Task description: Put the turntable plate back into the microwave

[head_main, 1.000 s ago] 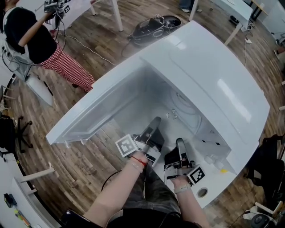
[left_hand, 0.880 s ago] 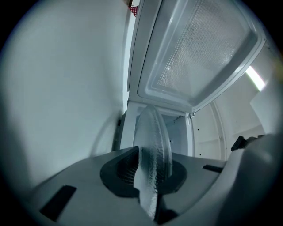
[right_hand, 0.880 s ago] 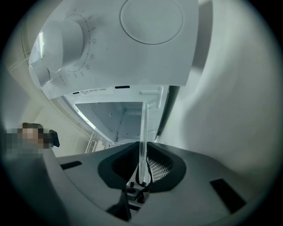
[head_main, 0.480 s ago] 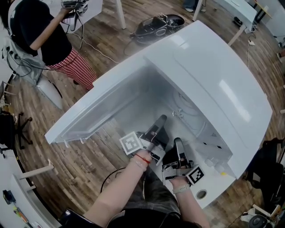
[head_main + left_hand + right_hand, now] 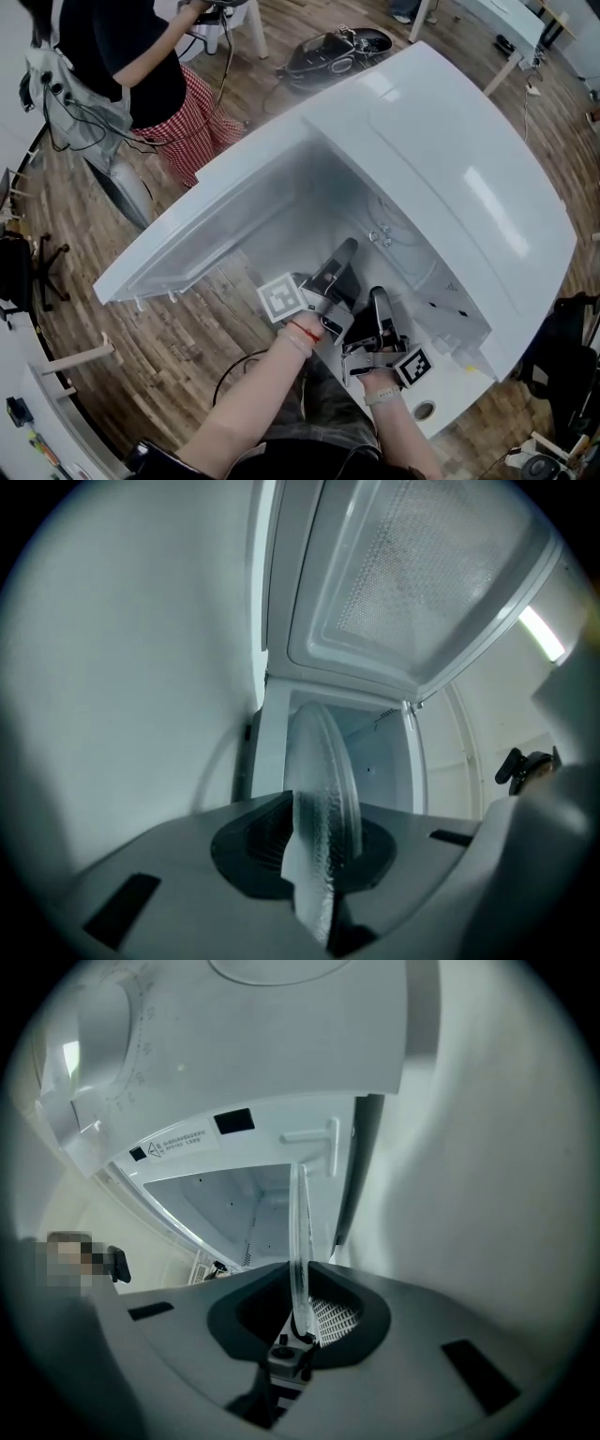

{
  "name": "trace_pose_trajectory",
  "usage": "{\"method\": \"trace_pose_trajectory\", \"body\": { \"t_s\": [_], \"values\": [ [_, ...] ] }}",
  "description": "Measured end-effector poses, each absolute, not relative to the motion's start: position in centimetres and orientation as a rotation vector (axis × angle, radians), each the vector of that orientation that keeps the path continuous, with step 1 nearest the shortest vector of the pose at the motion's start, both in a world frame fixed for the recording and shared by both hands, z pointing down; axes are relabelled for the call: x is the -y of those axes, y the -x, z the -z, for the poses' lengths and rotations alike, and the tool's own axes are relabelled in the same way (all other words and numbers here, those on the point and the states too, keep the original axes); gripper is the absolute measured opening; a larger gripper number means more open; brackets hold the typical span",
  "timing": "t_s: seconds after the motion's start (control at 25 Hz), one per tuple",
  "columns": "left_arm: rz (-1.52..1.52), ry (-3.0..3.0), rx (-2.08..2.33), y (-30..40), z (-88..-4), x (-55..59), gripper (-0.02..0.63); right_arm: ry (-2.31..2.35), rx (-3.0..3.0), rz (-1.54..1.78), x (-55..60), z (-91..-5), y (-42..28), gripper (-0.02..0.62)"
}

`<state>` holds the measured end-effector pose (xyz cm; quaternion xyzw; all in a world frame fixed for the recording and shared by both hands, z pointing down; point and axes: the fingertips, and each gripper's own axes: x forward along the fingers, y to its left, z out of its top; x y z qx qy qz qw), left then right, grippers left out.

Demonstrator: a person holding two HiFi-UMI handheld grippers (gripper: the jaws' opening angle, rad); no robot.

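Nearest me, the left gripper [image 5: 339,255] is clamped on the rim of the glass turntable plate [image 5: 323,780]; the right gripper [image 5: 378,305] pinches the same plate on its other side, so I hold it between both, seen edge-on from each gripper. The plate sits at the mouth of the white microwave [image 5: 450,169], its cavity [image 5: 375,752] open just beyond, the door [image 5: 216,225] swung wide to my left. Farther off, a person in a checked garment [image 5: 141,75] stands on the wooden floor [image 5: 187,347].
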<state>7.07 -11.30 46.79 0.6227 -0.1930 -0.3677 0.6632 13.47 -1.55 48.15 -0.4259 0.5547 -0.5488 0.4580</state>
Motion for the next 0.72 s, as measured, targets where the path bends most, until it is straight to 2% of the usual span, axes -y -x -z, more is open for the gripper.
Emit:
{"method": "trace_pose_trajectory", "body": {
  "t_s": [0.72],
  "values": [
    [0.681,-1.523,0.440,-7.1,-47.2,9.6,0.060,1.068,-1.328,1.299,2.0,-48.0,-14.3,0.057]
  ]
}}
